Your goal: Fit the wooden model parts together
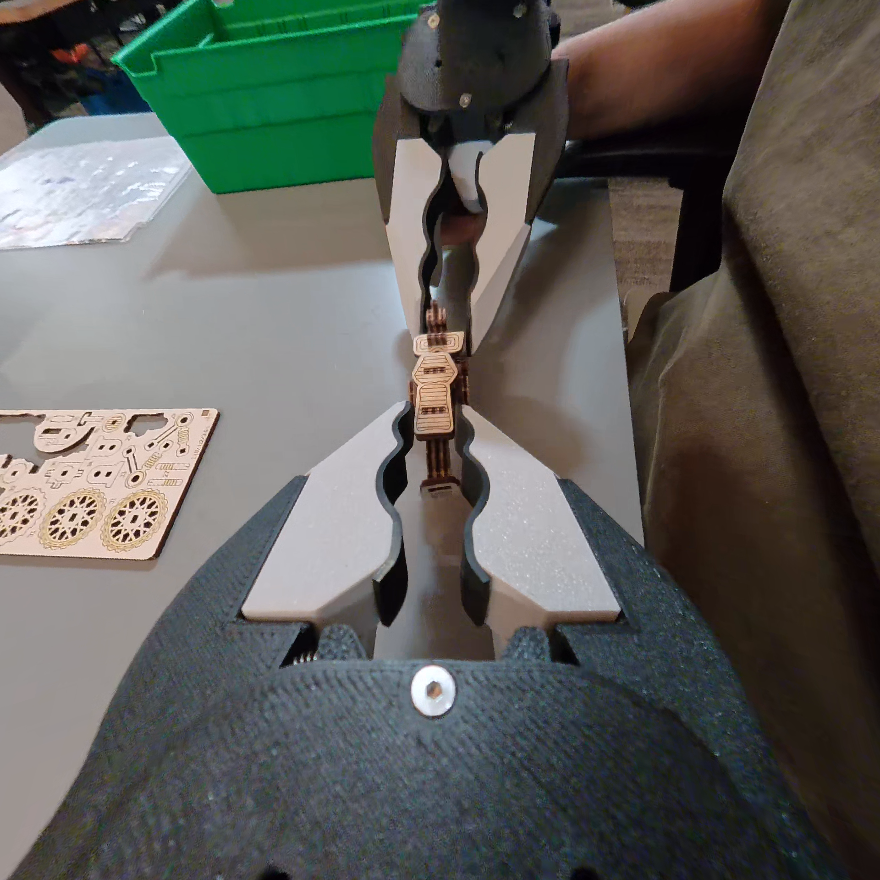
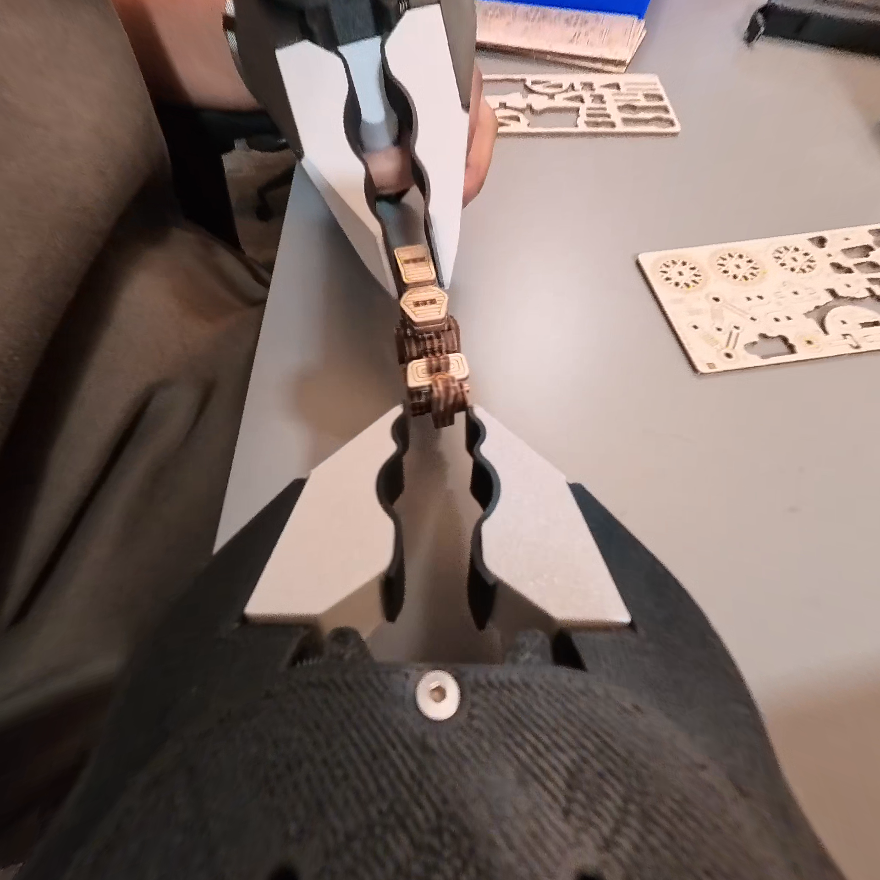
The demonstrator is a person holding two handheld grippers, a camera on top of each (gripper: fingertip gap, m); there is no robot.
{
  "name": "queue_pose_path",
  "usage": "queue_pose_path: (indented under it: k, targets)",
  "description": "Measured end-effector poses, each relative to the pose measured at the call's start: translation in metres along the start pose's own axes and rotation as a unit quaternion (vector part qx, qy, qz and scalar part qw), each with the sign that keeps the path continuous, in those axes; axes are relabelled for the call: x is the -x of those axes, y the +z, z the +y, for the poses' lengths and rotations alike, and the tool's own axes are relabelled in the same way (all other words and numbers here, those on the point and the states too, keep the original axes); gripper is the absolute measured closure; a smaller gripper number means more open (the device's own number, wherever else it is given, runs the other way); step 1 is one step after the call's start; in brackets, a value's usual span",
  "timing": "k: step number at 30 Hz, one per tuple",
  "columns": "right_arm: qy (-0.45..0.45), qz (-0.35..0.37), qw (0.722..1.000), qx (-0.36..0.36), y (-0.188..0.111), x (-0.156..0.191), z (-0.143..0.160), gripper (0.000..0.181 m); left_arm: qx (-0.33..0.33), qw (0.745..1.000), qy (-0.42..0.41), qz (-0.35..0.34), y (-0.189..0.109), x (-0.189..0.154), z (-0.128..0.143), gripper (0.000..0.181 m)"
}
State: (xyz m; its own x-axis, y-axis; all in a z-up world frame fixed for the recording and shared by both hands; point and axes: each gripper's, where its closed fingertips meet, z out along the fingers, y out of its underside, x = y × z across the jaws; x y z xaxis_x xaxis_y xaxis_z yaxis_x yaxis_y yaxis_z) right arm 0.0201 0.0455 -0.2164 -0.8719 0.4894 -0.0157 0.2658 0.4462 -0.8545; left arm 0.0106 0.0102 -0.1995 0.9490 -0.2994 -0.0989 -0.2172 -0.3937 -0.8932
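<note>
At frame ctr, left gripper [image 1: 432,419] & right gripper [image 2: 437,416] are both clamping opposite ends of wooden model [image 1: 434,390], w/ parts sheet [image 1: 95,481] lying mid-left.

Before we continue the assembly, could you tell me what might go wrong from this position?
The right gripper pinches the model only at its fingertips, so it may slip. Both hold it near the table edge; dropped, it could fall off. With the left gripper clamping the other end, twisting might snap the thin wood.
</note>
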Motion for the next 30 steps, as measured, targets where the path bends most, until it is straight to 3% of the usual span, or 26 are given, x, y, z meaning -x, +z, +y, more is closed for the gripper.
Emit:
queue_pose_path:
  k: [4, 30]
  targets:
    - [-0.009, 0.017, 1.0, 0.024, 0.003, -0.004, 0.008, 0.17, 0.03, 0.999, 0.009, -0.002, 0.004, -0.001, 0.009, 0.168]
    - [-0.008, 0.028, 0.998, 0.05, 0.003, -0.01, 0.017, 0.159, 0.053, 0.998, -0.013, 0.007, 0.004, 0.0, 0.016, 0.156]
